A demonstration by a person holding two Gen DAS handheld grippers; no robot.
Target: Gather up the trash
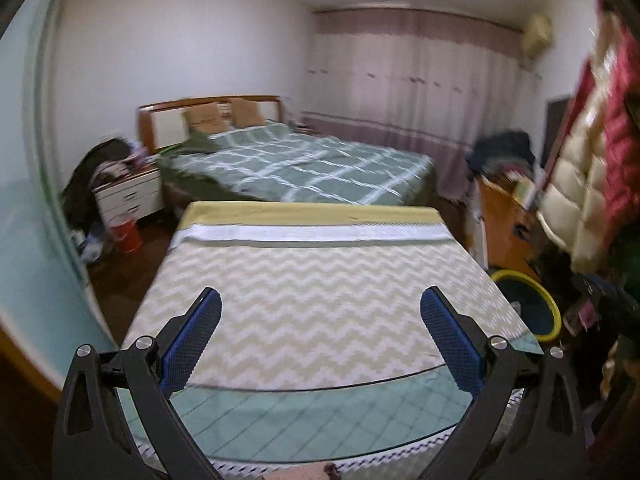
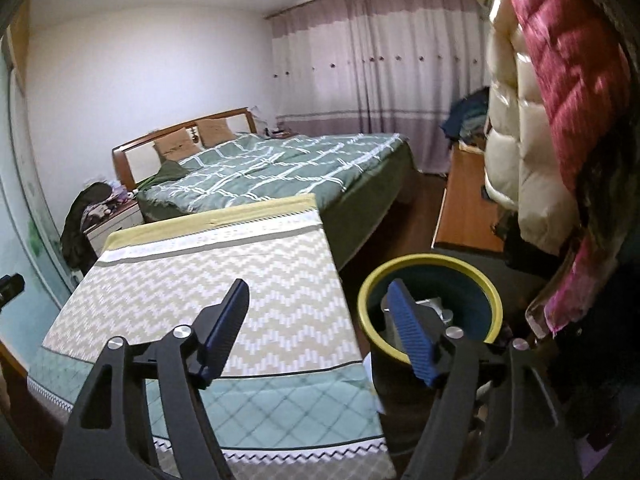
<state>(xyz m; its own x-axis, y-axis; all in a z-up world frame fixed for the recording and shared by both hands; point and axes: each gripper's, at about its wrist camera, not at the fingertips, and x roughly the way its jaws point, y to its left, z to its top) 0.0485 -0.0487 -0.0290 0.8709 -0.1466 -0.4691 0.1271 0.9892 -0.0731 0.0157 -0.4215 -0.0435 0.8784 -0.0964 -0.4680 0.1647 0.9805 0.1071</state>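
A dark bin with a yellow rim (image 2: 430, 262) stands on the floor right of the table; pale crumpled trash (image 2: 434, 304) lies inside it. The same bin (image 1: 532, 308) shows at the table's right edge in the left wrist view. My right gripper (image 2: 318, 288) hangs open and empty over the table's right edge, its right finger in front of the bin mouth. My left gripper (image 1: 320, 296) is open wide above the zigzag tablecloth (image 1: 312, 292), nothing between its blue pads (image 1: 192, 344). No trash shows on the table.
The cloth-covered table (image 2: 192, 280) fills the foreground. Behind it stands a bed with a green checked cover (image 1: 304, 168). Puffy coats (image 2: 540, 120) hang at the right, a wooden bench (image 2: 464, 208) beneath. A nightstand (image 1: 128, 192) and a red bucket (image 1: 127, 234) are left.
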